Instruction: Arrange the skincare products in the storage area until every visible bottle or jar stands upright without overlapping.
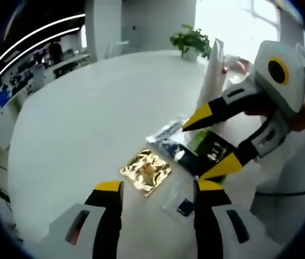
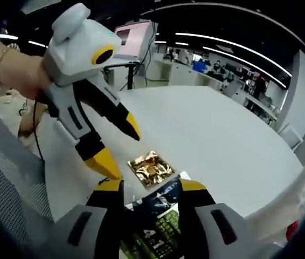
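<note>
The left gripper (image 1: pixel 158 186) hangs over the white table (image 1: pixel 88 118) with its jaws wide apart and nothing between them. Just beyond its tips a gold foil packet (image 1: pixel 146 171) lies flat on the table, and a small clear sachet (image 1: pixel 180 203) lies beside its right jaw.

The right gripper (image 2: pixel 151 184) has its jaws set around the end of a dark packet (image 2: pixel 155 221) with green print; whether they press it cannot be told. In the left gripper view this gripper (image 1: pixel 209 143) comes in from the right, jaws spread, with the dark packet (image 1: pixel 206 148) between them, lying over a loose heap of sachets (image 1: pixel 168 132) near the table's right edge. Behind the heap stands a tall white pouch (image 1: pixel 213 75), and a potted plant (image 1: pixel 191 40) sits at the far edge.

In the right gripper view the left gripper (image 2: pixel 120 151) reaches in from the left, its tips just above the gold packet (image 2: pixel 151 168).
</note>
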Available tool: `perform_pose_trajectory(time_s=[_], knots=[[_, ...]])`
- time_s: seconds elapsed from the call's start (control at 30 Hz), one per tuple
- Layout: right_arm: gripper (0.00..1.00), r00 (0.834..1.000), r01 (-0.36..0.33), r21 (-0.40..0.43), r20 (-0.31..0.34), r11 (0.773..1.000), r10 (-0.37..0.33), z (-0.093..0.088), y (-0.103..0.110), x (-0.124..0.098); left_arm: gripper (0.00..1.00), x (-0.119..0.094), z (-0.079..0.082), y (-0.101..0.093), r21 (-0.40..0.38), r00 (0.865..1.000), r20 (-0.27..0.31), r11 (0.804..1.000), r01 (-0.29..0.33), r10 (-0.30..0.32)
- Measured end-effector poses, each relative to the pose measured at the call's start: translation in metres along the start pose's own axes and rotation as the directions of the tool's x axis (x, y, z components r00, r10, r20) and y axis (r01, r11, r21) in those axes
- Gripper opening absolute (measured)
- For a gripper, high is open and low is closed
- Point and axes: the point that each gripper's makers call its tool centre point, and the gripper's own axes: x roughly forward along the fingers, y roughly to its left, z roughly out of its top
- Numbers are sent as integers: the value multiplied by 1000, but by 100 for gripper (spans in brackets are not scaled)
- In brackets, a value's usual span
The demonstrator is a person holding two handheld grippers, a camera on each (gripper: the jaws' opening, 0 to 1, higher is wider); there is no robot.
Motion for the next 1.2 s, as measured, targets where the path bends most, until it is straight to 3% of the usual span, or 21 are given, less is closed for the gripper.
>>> perform_pose_trajectory(time_s=[0.17,0.53,0.9,1.0,1.2], knots=[[50,1000,7,-39,30,999,-6,2,7,-19,59,-12,-4,-8,-27,1000,8,999,-24,24],[66,995,37,-33,91,999,-34,-1,13,-63,70,-43,-16,-28,-114,997,34,992,-59,63],[81,979,125,83,153,989,-136,0,-17,-133,78,-79,-12,-47,-277,987,122,959,-67,104],[86,971,155,126,162,980,-175,-6,-26,-150,81,-94,6,-58,-336,969,225,942,-19,100],[96,961,199,224,147,954,-235,-27,-42,-175,87,-106,7,-60,-346,964,229,937,-50,136]])
